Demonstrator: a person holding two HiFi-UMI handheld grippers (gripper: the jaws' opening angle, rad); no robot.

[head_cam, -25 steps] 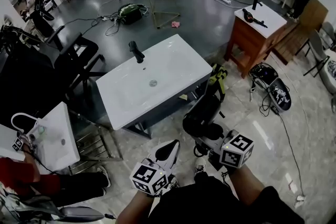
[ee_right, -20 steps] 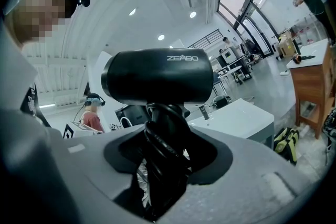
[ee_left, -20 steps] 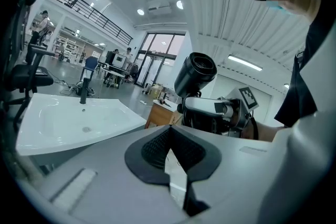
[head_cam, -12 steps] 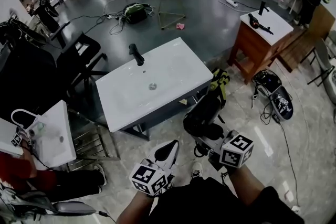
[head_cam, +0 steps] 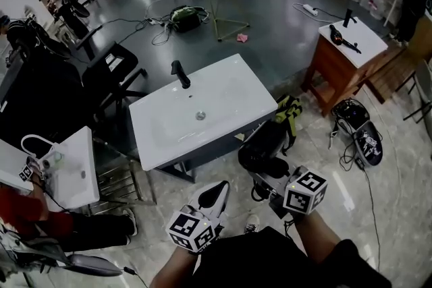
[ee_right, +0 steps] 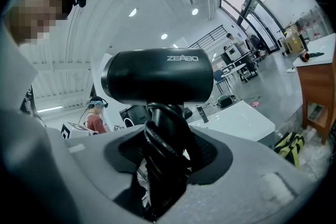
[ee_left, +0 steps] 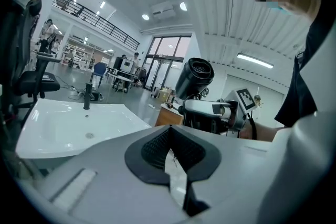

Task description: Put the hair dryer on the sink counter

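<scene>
Sink counter amid cluttered workshop floor

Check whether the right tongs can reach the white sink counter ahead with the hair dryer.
Probably yes, with a step forward: the right tongs grip the hair dryer, the sink counter top is bare except its black faucet, and nothing seems to stand between them.

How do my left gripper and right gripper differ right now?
The right gripper is closed on the handle of the black hair dryer, while the left gripper holds nothing. The right gripper's jaws stand wide around that handle, while the left gripper's jaws are drawn together. Both are held out in front of the person and point toward the white sink counter.
</scene>
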